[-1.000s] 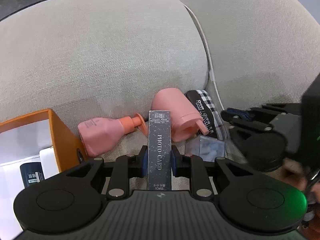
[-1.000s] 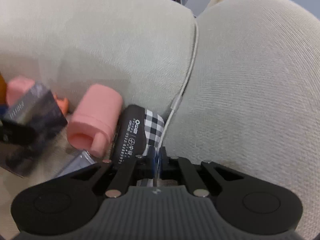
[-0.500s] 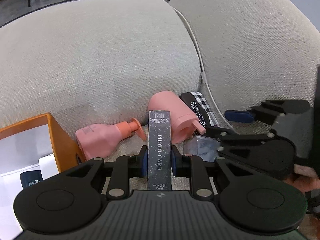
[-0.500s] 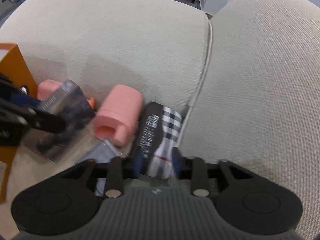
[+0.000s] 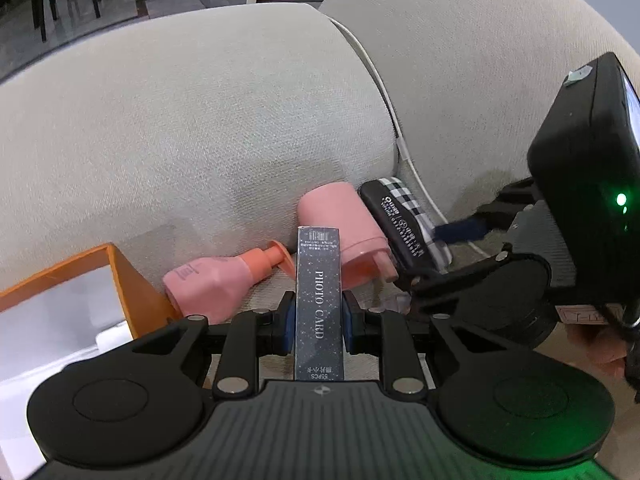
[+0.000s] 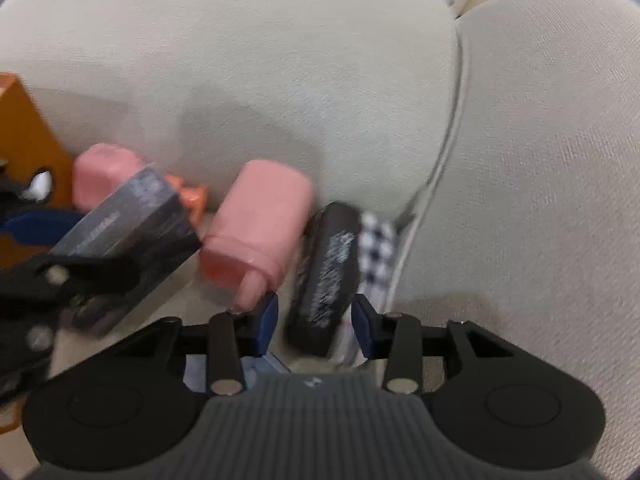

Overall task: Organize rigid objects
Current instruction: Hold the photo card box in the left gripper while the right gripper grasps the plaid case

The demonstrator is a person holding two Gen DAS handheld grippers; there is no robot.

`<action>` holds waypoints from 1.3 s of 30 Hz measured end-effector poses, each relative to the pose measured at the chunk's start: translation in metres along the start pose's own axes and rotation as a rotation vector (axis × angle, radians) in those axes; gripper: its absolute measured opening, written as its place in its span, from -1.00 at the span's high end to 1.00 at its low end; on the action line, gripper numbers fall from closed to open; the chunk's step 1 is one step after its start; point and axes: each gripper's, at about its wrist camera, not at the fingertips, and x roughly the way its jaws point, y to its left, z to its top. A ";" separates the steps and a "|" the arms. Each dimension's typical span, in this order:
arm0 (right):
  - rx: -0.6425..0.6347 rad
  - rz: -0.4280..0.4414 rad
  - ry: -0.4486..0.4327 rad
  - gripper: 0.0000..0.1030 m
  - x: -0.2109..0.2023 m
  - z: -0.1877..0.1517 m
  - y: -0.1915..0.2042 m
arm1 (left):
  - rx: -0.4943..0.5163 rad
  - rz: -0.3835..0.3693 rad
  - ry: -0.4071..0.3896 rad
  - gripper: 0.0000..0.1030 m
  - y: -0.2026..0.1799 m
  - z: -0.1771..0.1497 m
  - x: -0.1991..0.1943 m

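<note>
My left gripper is shut on a dark "PHOTO CARD" box, held upright above the sofa seat; the box also shows in the right wrist view. My right gripper is open, its jaws on either side of a black case with a checked side, which lies against the sofa back; whether they touch it I cannot tell. The case also shows in the left wrist view. A pink cup and a pink pump bottle lie on their sides beside it.
An orange box with a white lining stands at the left, holding a few items. Grey sofa cushions rise behind the objects. A small clear packet lies under my right gripper. Chairs stand on the floor far behind.
My right gripper has opened from shut and moved left so its jaws stand around the black case. My left gripper has lifted slightly and drawn back with the photo card box.
</note>
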 end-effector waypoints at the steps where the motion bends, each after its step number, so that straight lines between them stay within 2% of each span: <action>1: -0.008 -0.021 -0.008 -0.13 0.003 -0.001 0.002 | 0.004 0.000 0.002 0.52 -0.001 0.000 0.001; 2: -0.024 -0.075 -0.033 -0.24 0.004 -0.002 0.005 | 0.000 -0.003 0.004 0.51 0.000 0.000 0.001; 3: -0.047 -0.115 -0.032 -0.43 0.009 -0.003 0.008 | -0.005 -0.007 0.006 0.51 0.001 0.001 0.002; 4: -0.052 -0.117 -0.027 -0.44 0.013 -0.004 0.009 | -0.010 -0.013 0.008 0.51 0.001 0.001 0.003; 7: 0.020 -0.040 -0.041 -0.40 0.016 0.000 0.004 | -0.004 -0.002 0.015 0.52 0.000 0.001 0.004; 10: 0.027 -0.056 -0.055 -0.39 0.021 0.006 0.009 | -0.003 0.001 0.020 0.51 0.000 0.002 0.005; 13: 0.083 -0.005 -0.033 -0.37 0.027 0.012 0.004 | -0.009 -0.005 0.025 0.51 0.000 0.002 0.005; 14: 0.067 -0.009 -0.041 -0.35 0.025 0.011 0.007 | -0.011 -0.005 0.026 0.52 -0.001 0.002 0.005; 17: 0.090 0.018 -0.067 0.17 0.012 0.006 0.006 | -0.014 -0.007 0.028 0.52 -0.001 0.003 0.006; 19: 0.132 0.080 -0.066 0.76 0.003 0.004 0.002 | -0.027 -0.007 0.030 0.52 0.000 0.004 0.007; 20: 0.142 0.074 -0.065 0.80 -0.002 0.003 0.004 | -0.034 -0.010 0.030 0.52 0.001 0.004 0.008; 23: 0.128 0.064 -0.089 0.81 -0.009 -0.005 0.008 | -0.033 -0.010 0.028 0.52 0.002 0.003 0.008; 27: 0.134 0.099 -0.104 0.78 -0.007 -0.013 0.002 | -0.016 0.008 0.030 0.52 0.000 0.003 0.010; 30: 0.123 0.073 -0.111 0.27 -0.007 -0.021 -0.015 | -0.020 -0.001 0.023 0.51 0.000 0.003 0.009; 35: 0.090 0.096 -0.105 0.21 -0.004 -0.030 -0.018 | -0.013 -0.004 0.020 0.52 0.000 0.002 0.009; 39: 0.081 0.060 -0.092 0.06 0.000 -0.020 -0.014 | -0.004 -0.007 0.015 0.52 -0.001 0.002 0.006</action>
